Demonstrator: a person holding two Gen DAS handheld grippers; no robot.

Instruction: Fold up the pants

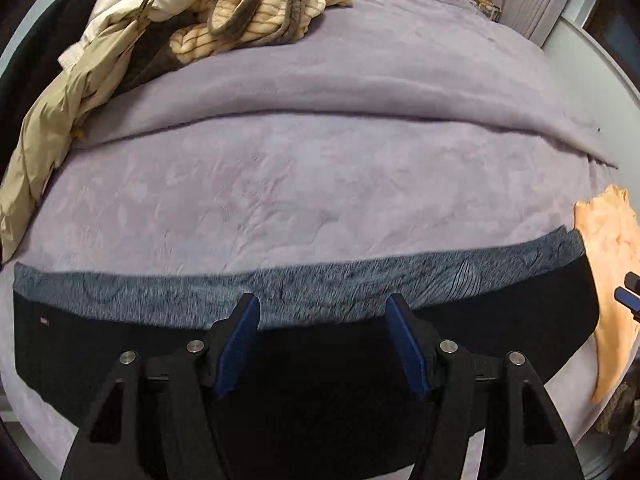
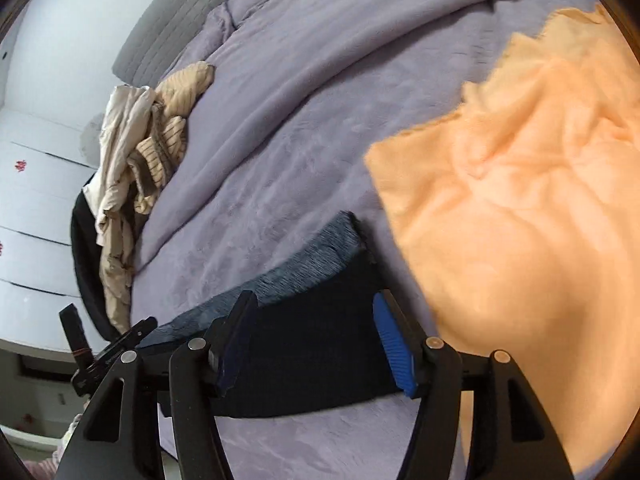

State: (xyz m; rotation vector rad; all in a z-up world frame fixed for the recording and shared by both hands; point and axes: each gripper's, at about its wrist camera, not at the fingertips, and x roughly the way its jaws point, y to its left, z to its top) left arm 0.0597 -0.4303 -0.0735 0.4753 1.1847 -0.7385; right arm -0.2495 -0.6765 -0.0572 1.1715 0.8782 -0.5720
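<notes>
At the far left of the left wrist view a heap of clothes lay along the bed's edge: a beige jacket [image 1: 60, 120] and, beside it, a cream striped knit garment [image 1: 256, 16] with grey trim. The lavender blanket [image 1: 320, 184] covered the bed across the middle.

The black pants [image 1: 100, 344] lay folded in a long band across the near part of the blanket, their grey fleecy lining [image 1: 320, 284] showing as a strip along the far edge. The left gripper [image 1: 322, 344] hung over the middle of that band, pointing steeply down at it. Its blue-padded jaws stood apart with only the pants' dark cloth seen behind the gap; neither pad pressed on the fabric, and nothing was held. At the right end of the pants a peach-coloured cloth [image 1: 608, 264] lay just beside them.

In the right wrist view the heap of clothes [image 2: 132, 184] sat at the left, near white drawers [image 2: 36, 208]. The right gripper [image 2: 316, 344] hovered over the right end of the pants [image 2: 312, 352], jaws parted and gripping nothing, the dark cloth lying below the gap. The peach cloth [image 2: 520, 216] spread out just to the right of that end.
</notes>
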